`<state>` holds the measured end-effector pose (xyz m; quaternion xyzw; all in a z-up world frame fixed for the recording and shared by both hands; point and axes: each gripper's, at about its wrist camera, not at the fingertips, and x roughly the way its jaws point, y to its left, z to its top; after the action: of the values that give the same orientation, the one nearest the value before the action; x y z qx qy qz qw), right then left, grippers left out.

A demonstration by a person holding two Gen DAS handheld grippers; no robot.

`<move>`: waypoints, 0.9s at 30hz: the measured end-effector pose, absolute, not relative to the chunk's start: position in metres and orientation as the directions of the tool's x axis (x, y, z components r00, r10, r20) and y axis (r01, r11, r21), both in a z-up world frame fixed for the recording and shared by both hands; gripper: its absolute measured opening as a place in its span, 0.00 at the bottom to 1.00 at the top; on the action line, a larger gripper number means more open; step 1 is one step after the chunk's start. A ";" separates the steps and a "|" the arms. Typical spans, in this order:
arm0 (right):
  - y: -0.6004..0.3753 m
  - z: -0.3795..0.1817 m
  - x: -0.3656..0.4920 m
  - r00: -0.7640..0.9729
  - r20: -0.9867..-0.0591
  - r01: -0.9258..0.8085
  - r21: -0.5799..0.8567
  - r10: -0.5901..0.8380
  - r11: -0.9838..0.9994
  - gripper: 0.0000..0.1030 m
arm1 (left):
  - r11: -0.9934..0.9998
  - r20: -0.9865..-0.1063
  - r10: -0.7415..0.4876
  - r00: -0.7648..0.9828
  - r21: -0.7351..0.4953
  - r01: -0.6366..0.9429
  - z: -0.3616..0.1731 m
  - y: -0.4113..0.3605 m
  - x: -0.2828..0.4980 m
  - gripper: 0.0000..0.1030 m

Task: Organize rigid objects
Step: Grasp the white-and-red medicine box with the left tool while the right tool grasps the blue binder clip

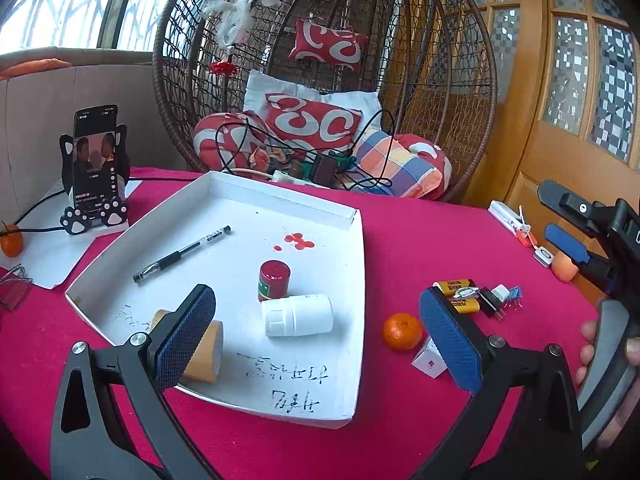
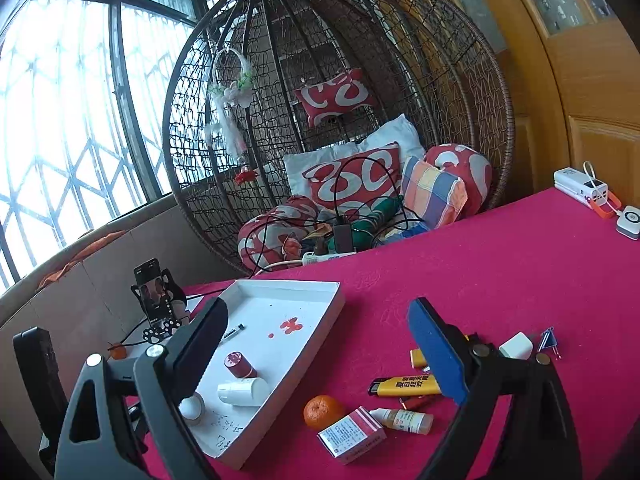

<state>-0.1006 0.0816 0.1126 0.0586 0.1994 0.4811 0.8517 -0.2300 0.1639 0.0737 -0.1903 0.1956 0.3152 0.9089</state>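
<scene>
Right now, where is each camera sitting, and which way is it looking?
Left wrist: rides the left gripper, open, facing the white tray; the right gripper and fingers show at right.
Right wrist: rides the right gripper, open, facing the lighter and medicine box; no hand shows.
Both see the tray, the tangerine and the wicker chair.
</scene>
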 end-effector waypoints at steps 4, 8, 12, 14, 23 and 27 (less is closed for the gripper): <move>0.060 0.119 -0.087 0.522 -0.255 -0.759 0.297 0.814 0.579 0.89 | 0.756 -0.488 0.469 0.736 -0.209 -0.620 0.072 0.157 -0.223 1.00; 0.031 0.123 -0.070 0.585 -0.226 -0.704 0.336 0.779 0.626 0.89 | 0.797 -0.503 0.427 0.752 -0.183 -0.575 0.069 0.144 -0.211 1.00; 0.011 0.122 -0.056 0.624 -0.218 -0.661 0.365 0.750 0.656 0.90 | 0.850 -0.537 0.340 0.772 -0.175 -0.497 0.061 0.125 -0.187 1.00; 0.004 0.120 -0.049 0.635 -0.223 -0.644 0.377 0.740 0.666 0.90 | 0.881 -0.573 0.275 0.772 -0.170 -0.441 0.055 0.113 -0.169 1.00; -0.031 0.106 -0.023 0.658 -0.254 -0.583 0.424 0.708 0.693 0.90 | 0.934 -0.731 0.172 0.661 -0.092 -0.345 0.012 0.086 -0.097 1.00; -0.042 0.090 0.004 0.622 -0.345 -0.550 0.447 0.703 0.705 0.90 | 0.933 -0.744 0.168 0.647 -0.092 -0.348 0.009 0.093 -0.083 1.00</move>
<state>0.0038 -0.0423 0.0903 0.1505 0.2539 0.3530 0.8878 -0.0828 0.0925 0.0087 -0.1137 0.3950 0.1432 0.9003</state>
